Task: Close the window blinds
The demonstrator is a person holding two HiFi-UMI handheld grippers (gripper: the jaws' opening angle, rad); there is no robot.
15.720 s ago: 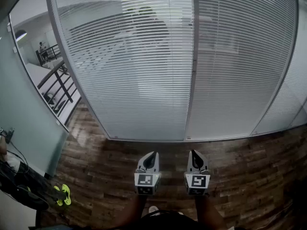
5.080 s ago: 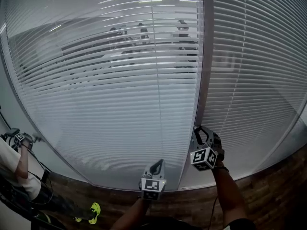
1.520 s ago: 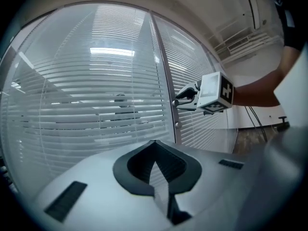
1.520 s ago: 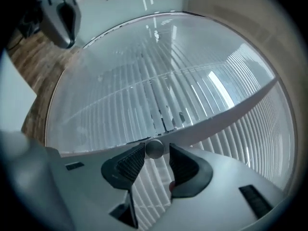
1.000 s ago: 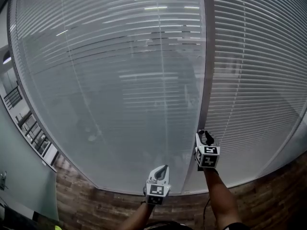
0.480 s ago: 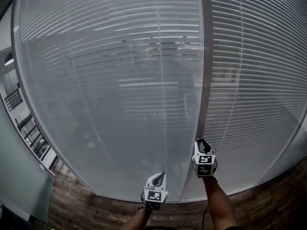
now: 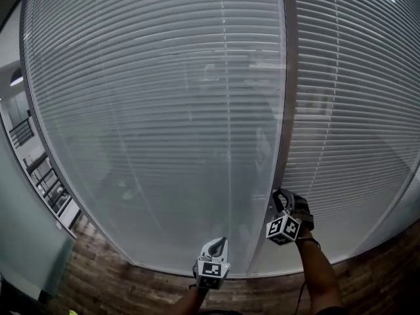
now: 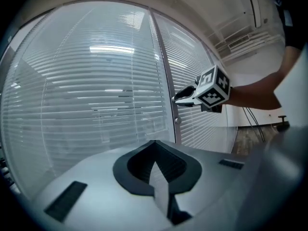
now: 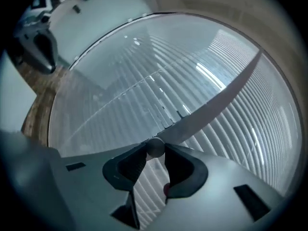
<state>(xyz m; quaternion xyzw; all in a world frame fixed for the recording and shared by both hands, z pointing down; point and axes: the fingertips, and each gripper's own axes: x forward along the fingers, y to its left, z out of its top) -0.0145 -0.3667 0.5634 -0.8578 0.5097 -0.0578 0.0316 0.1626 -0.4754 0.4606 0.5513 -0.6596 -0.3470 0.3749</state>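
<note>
The window blinds (image 7: pixel 164 110) hang behind glass, left of a grey upright post (image 7: pixel 287 97); their slats lie nearly flat and white. At that post my right gripper (image 7: pixel 281 201) is rolled to one side. In the right gripper view, the right gripper (image 9: pixel 155 150) has a small round grey knob (image 9: pixel 155 146) pinched between its dark pads. Its jaws have just been closing, and the knob sits between them. My left gripper (image 7: pixel 220 243) hangs lower, near the glass, and holds nothing. Seen in its own view, the left gripper (image 8: pixel 155 163) has its jaws together.
A second blind panel (image 7: pixel 354 97) fills the window right of the post. Wooden floor (image 7: pixel 92 274) runs along the foot of the glass. A frosted glass wall (image 7: pixel 20 241) stands at the left. In the left gripper view another small knob (image 8: pixel 177 121) sits on the post below the right gripper (image 8: pixel 179 97).
The right gripper has rolled on the knob, so its marker cube now sits tilted. The left panel's slats have turned more closed and the dark shapes behind them have faded. The left gripper has stayed put.
</note>
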